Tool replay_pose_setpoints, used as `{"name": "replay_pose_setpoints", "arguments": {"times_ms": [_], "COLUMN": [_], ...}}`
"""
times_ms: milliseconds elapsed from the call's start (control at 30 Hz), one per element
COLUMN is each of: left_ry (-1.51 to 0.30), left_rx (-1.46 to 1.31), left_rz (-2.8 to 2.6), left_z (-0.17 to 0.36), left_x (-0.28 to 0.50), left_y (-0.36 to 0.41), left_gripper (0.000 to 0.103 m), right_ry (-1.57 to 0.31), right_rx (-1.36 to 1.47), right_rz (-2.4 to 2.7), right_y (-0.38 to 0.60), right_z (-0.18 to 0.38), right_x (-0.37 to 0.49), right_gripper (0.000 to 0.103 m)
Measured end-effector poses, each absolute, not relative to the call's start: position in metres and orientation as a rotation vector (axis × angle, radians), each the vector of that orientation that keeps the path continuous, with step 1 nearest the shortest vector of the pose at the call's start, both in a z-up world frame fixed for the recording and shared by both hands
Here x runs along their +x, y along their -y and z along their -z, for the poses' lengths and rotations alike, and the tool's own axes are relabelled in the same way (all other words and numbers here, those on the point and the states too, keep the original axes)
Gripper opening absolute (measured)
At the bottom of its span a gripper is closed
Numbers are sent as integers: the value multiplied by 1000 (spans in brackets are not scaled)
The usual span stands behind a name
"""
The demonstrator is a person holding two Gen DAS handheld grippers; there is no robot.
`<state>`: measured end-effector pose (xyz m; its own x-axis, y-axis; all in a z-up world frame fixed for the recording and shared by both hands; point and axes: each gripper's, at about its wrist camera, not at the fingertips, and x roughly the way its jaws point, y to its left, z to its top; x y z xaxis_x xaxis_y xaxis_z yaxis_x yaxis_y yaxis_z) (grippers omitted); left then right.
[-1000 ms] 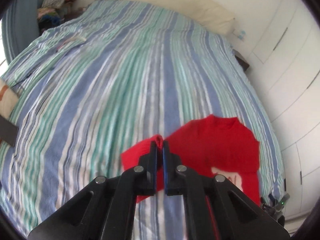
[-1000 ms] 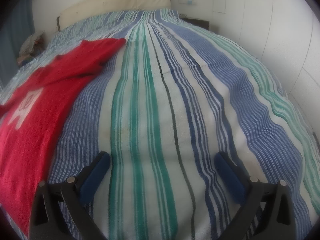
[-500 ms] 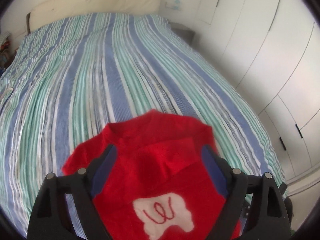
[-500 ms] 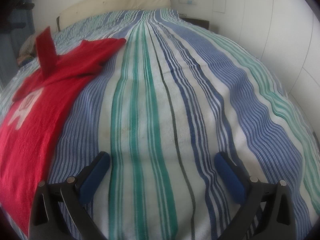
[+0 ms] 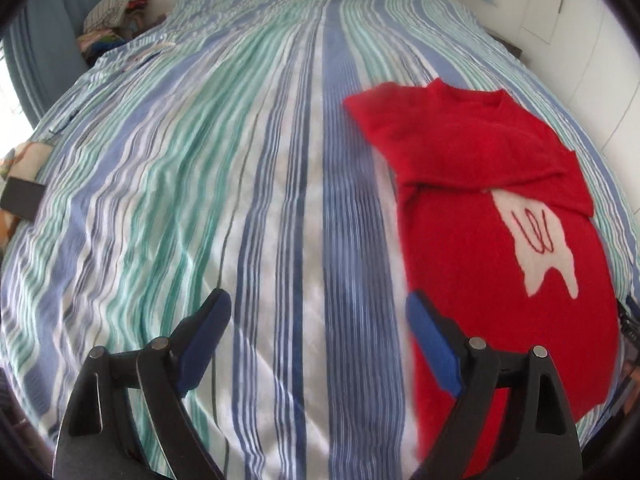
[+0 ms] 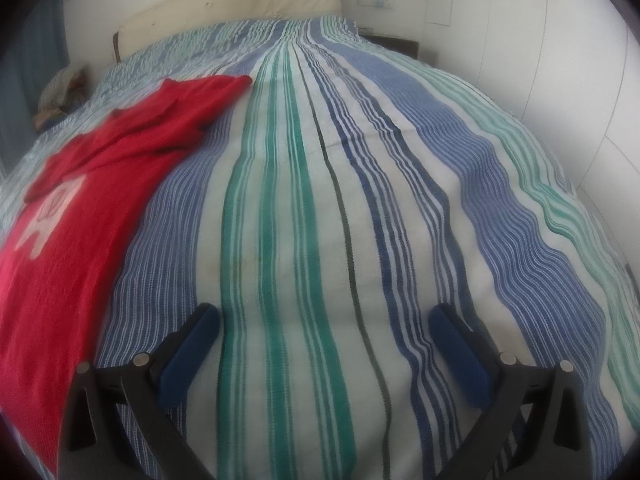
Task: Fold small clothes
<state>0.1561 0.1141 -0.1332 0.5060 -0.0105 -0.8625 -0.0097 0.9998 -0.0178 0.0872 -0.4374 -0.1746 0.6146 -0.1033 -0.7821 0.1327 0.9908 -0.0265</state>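
Note:
A small red sweater [image 5: 492, 208] with a white tooth-shaped patch lies flat on the striped bed, with one sleeve folded across its chest. In the left wrist view it lies to the right of my left gripper [image 5: 316, 320], which is open and empty over the bedspread. In the right wrist view the sweater [image 6: 80, 208] lies at the left. My right gripper [image 6: 324, 332] is open and empty, low over the bare stripes to the sweater's right.
The striped bedspread [image 5: 200, 200] covers the whole bed. A cream headboard [image 6: 240, 4] stands at the far end. A pile of clothes [image 5: 116, 8] sits beyond the bed's far left corner. A dark flat object [image 5: 22, 198] lies at the left edge. White wardrobe doors [image 6: 560, 60] line the right.
My left gripper, shut on the sleeve a second ago, carried it over the sweater's chest, opened and let go, then drew back to the left. The right gripper has not moved.

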Motion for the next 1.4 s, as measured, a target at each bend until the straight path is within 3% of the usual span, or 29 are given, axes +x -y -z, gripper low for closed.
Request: {"name": "replay_pose_setpoints", "arguments": {"times_ms": [200,867,1400], "left_ry": [-1000,-982,-1041], "left_rx": [-21,39,-177], "left_rz": [-82,-133,-65], "left_z": [145,155,192], "left_x": [123,118,108], "left_y": [-102,-103,-117], "left_gripper": [90,92,99], "right_ry": [-896,-892,-891], "right_rx": [35,31,28], "right_rz": [135,138,141], "right_y": [437,437,437], "right_z": [175,176,175], "right_x": [87,87,87], "right_gripper": [103,103,103]}}
